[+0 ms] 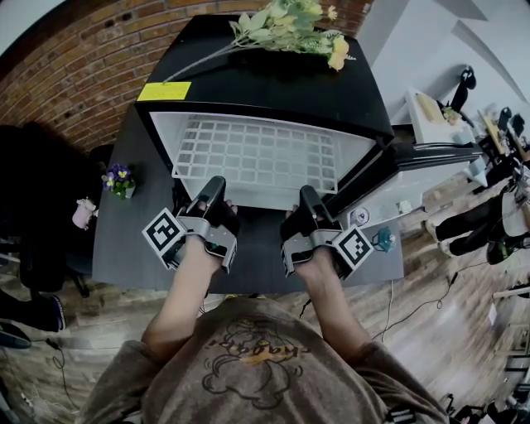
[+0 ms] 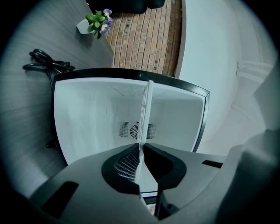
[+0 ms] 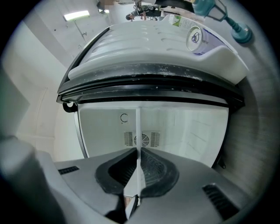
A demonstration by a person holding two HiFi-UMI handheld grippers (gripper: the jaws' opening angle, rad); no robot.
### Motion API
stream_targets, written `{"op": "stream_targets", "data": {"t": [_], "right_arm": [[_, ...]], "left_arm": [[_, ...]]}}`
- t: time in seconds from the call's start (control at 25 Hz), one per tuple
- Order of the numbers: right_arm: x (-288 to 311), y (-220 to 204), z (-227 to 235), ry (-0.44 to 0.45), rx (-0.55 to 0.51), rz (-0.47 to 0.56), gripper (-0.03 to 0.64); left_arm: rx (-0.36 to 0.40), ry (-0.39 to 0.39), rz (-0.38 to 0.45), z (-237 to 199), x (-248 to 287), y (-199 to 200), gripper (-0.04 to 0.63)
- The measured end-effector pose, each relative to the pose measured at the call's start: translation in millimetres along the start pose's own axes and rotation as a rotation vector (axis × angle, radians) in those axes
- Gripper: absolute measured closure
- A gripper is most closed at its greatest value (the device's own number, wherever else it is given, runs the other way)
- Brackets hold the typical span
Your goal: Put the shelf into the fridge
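Clearly the insertion step is in hand. In the head view, the white wire shelf [image 1: 257,153] lies roughly level in the open mouth of the black mini fridge [image 1: 273,79], which stands on the dark grey table [image 1: 124,240]; most of the grid is inside the white cavity, and its near edge juts toward the person. The left tongs [image 1: 214,184] grip that edge toward its left end and the right tongs [image 1: 308,195] toward its right; the fridge door [image 1: 431,161] hangs open at the right, and a spray of pale yellow flowers [image 1: 290,25] lies on the black top.

In the left gripper view the shelf shows edge-on as a thin white line running toward the round vent grille [image 2: 136,130] on the back wall; the jaws are almost shut, the ribbed pads clamped on the wire with only its thickness between them.

In the right gripper view the same holds: the jaws are pinched tight on the shelf edge, with the open door's white inner liner [image 3: 153,48] filling the top of the picture.

My judgement is that the next move calls for an even push from both sides, keeping the shelf level; whether it already rides on side ledges cannot be told.
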State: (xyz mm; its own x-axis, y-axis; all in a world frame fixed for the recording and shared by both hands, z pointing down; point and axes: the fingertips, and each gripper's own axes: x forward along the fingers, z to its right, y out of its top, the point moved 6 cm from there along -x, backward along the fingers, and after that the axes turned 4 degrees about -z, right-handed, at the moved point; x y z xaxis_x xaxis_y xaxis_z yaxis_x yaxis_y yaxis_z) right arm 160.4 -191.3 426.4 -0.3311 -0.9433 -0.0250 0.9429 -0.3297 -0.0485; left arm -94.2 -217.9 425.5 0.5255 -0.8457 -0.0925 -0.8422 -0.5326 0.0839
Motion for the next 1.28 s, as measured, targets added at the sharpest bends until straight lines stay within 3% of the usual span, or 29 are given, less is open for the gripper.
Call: {"op": "stream_targets", "data": {"t": [1.28], "right_arm": [[23,10,1,0.035,0.014,0.016,0.589]], "left_arm": [[0.026,-0.019,0.002,-1,24,10,0.545]]}}
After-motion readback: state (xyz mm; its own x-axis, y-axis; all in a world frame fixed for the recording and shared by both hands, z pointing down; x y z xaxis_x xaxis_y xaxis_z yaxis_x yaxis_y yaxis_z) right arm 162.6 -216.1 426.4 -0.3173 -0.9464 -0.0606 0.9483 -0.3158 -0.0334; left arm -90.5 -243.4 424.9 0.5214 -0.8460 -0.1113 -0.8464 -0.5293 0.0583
